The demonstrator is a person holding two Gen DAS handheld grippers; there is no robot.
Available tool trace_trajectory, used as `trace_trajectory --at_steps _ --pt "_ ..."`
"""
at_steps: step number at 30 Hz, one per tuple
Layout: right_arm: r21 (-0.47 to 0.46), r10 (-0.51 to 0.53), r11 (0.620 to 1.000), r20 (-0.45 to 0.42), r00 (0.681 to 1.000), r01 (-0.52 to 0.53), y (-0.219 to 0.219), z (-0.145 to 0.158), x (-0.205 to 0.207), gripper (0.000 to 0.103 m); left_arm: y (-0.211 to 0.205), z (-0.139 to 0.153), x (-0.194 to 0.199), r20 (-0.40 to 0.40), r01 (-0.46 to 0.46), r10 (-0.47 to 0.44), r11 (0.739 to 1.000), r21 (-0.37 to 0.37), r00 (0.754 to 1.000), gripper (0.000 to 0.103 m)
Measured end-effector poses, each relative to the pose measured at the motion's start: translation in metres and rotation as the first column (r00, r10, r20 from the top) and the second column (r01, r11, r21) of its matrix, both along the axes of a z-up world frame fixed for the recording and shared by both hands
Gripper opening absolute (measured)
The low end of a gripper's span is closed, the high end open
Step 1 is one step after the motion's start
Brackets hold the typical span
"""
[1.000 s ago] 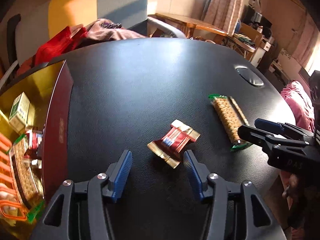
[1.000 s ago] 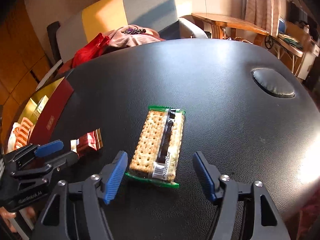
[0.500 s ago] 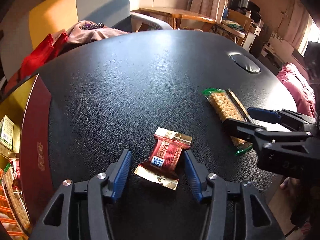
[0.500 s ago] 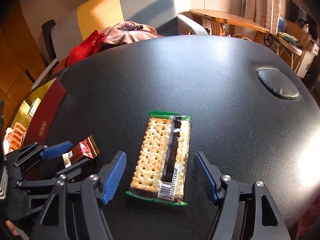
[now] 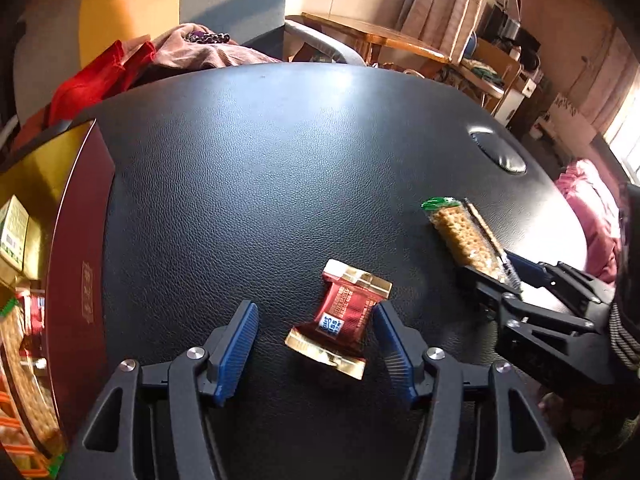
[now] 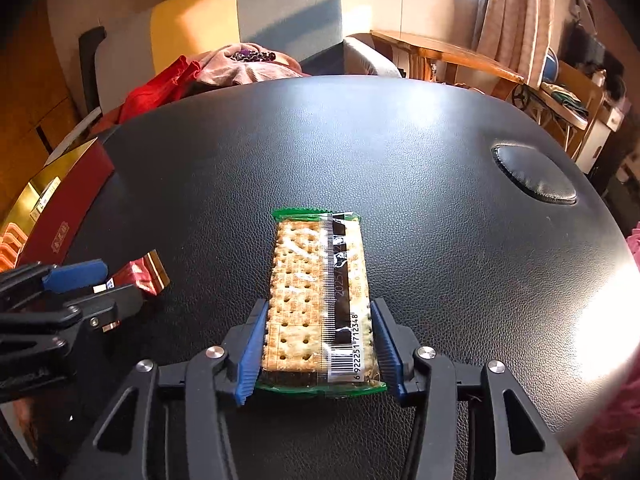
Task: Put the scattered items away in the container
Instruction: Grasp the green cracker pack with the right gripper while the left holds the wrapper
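Note:
A red and gold snack packet lies flat on the black table, between the fingers of my left gripper and nearer the right finger. That gripper is open and low over the table. In the right wrist view a green-edged cracker pack lies lengthwise, and my right gripper is shut on its near end, blue pads pressed against both long sides. The red box with a gold interior sits at the table's left edge. The left gripper and the red packet also show at the left of the right wrist view.
Several packed snacks lie inside the box. A round black pad is set into the table at the far right. A chair with red and pink clothes stands behind the table. The table's near edge lies just behind both grippers.
My right gripper has slid forward and closed onto the cracker pack. My left gripper has advanced until the red packet lies between its open fingers.

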State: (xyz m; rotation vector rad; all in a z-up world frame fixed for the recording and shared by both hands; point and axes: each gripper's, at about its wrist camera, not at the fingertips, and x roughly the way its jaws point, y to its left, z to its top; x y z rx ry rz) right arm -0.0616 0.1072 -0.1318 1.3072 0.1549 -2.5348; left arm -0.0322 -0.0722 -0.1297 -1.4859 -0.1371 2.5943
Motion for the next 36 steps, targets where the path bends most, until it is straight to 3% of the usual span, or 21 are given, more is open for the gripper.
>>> trace_trajectory --at_steps 3,4,6,8,12,19,23,25,27,32,36 --pt "-0.029 0.004 1.000 0.016 1.000 -0.003 0.005 -0.001 -0.002 0.052 0.007 0.001 -0.002 -0.003 0.032 -0.032 0.999 -0.019 0.999 0.064" --pt "-0.044 0.003 0.999 0.022 1.000 -0.002 0.006 -0.002 -0.002 0.053 0.010 0.001 -0.002 -0.004 0.042 -0.043 0.999 -0.025 0.999 0.069" --pt "-0.096 0.004 0.995 0.031 1.000 -0.001 0.009 -0.001 -0.004 0.064 0.015 0.000 -0.003 -0.001 0.068 -0.069 0.997 -0.032 0.998 0.075" --pt "-0.120 -0.001 0.993 0.031 1.000 0.004 0.008 -0.001 -0.005 0.073 0.015 -0.002 -0.004 0.003 0.069 -0.069 0.997 -0.040 0.998 0.075" --pt "-0.111 -0.010 0.994 0.014 1.000 0.012 0.000 -0.003 -0.006 0.078 0.010 -0.004 -0.003 -0.007 0.056 -0.056 0.997 -0.049 0.998 0.075" --pt "-0.069 -0.016 0.997 0.009 1.000 0.017 -0.007 -0.004 -0.008 0.080 0.008 -0.008 -0.004 -0.008 0.043 -0.043 0.999 -0.029 0.999 0.076" --pt "-0.032 -0.021 0.999 0.001 1.000 0.021 -0.009 -0.003 -0.007 0.073 0.013 -0.009 -0.009 0.012 0.045 -0.045 0.998 -0.051 0.999 0.079" --pt "0.003 -0.016 1.000 -0.010 1.000 0.016 -0.010 -0.003 -0.006 0.066 0.017 -0.010 -0.007 0.005 0.038 -0.037 0.996 -0.085 0.999 0.076" --pt "0.021 -0.012 1.000 -0.017 1.000 0.012 -0.010 -0.003 -0.004 0.050 0.018 -0.010 -0.005 -0.006 0.022 -0.023 0.994 -0.103 1.000 0.070" --pt "0.026 -0.003 1.000 -0.024 1.000 0.003 -0.007 -0.001 0.001 0.050 0.013 -0.007 0.001 -0.024 -0.013 0.011 0.996 -0.089 1.000 0.040" --pt "0.024 0.002 1.000 -0.031 1.000 -0.001 -0.006 0.000 0.011 0.049 0.013 -0.006 0.013 -0.039 -0.014 0.010 0.996 -0.088 0.999 0.035"
